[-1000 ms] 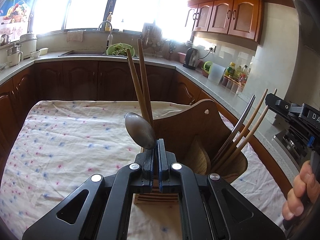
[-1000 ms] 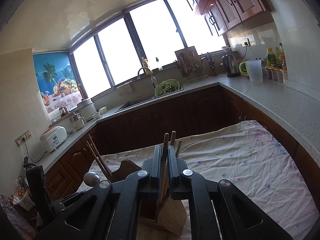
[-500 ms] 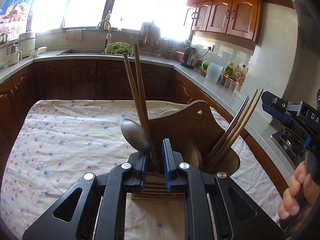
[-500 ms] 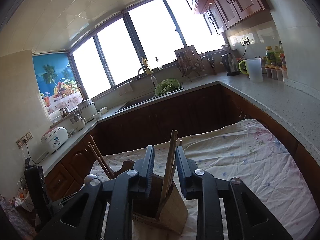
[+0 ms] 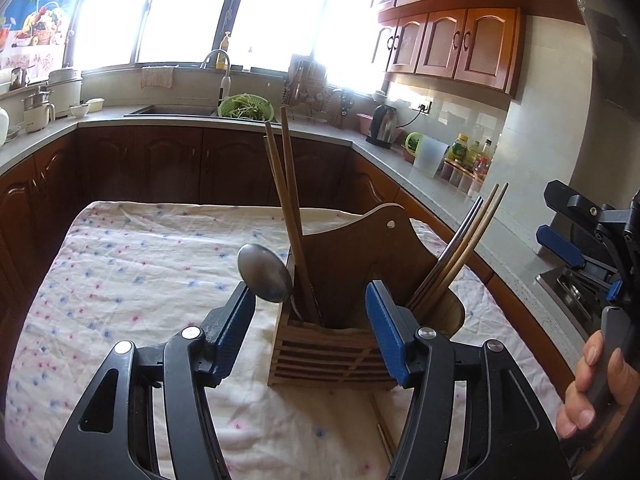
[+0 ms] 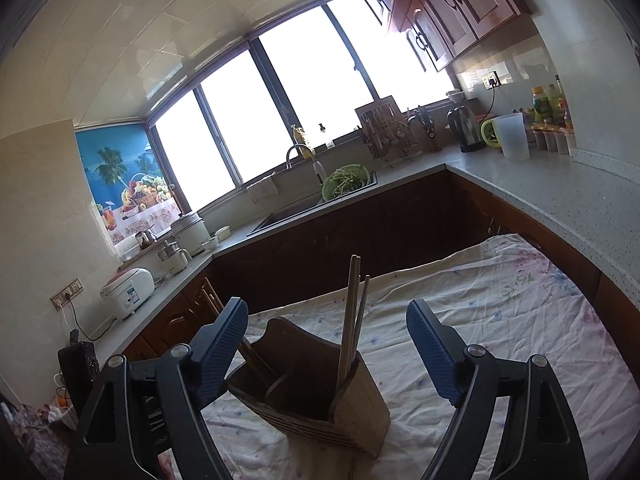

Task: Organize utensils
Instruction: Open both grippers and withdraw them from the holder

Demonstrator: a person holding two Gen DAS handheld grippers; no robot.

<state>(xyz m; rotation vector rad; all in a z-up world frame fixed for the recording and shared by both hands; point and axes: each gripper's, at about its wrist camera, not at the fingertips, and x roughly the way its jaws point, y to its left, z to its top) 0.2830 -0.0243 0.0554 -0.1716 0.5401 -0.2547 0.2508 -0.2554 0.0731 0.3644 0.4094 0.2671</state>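
Wooden holder [image 5: 340, 344] on cloth [image 5: 132, 264]: spoon [image 5: 264, 272], chopsticks [image 5: 286, 208] at 11 o'clock; more chopsticks [image 5: 460, 256] at 2. Left gripper [image 5: 310, 312], right gripper [image 6: 326, 344] opening, jaws wide, gripping nothing.

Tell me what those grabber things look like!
Each tool is black plastic: two chunky arms with cut-out holes and shiny silver bolts. The left tool and right tool each end in two flat fingers covered with ridged blue pads. No cables or sleeves show.
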